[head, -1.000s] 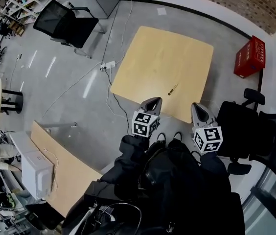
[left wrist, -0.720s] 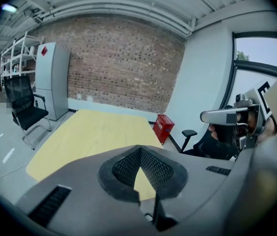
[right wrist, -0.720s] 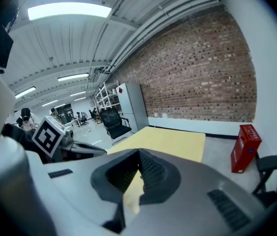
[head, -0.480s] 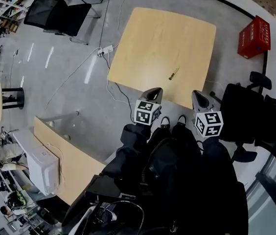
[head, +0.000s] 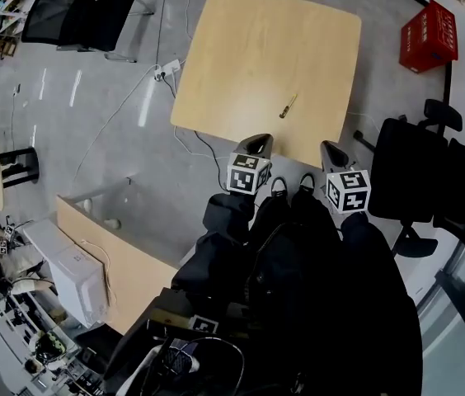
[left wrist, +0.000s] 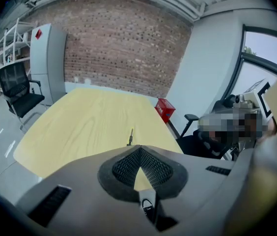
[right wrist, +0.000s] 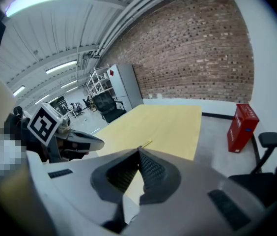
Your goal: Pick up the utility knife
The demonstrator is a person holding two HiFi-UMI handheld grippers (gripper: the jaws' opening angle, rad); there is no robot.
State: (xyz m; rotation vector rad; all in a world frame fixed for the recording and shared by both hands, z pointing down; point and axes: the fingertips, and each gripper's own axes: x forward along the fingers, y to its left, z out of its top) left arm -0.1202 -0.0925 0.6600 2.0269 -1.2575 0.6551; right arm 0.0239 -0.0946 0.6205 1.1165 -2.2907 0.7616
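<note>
Utility knife: lone on desk, ahead of both tongs, well apart, untouched. Left tongs: pressed together, empty, angled down over near desk edge; likely approach posture. Right tongs: pressed together, empty, aimed alike; whichever grasps must spread first.

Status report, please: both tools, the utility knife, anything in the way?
Left tool shut, empty. Right tool shut, empty. Utility knife lies on the table, untouched, ahead of both. Nothing in the way.
</note>
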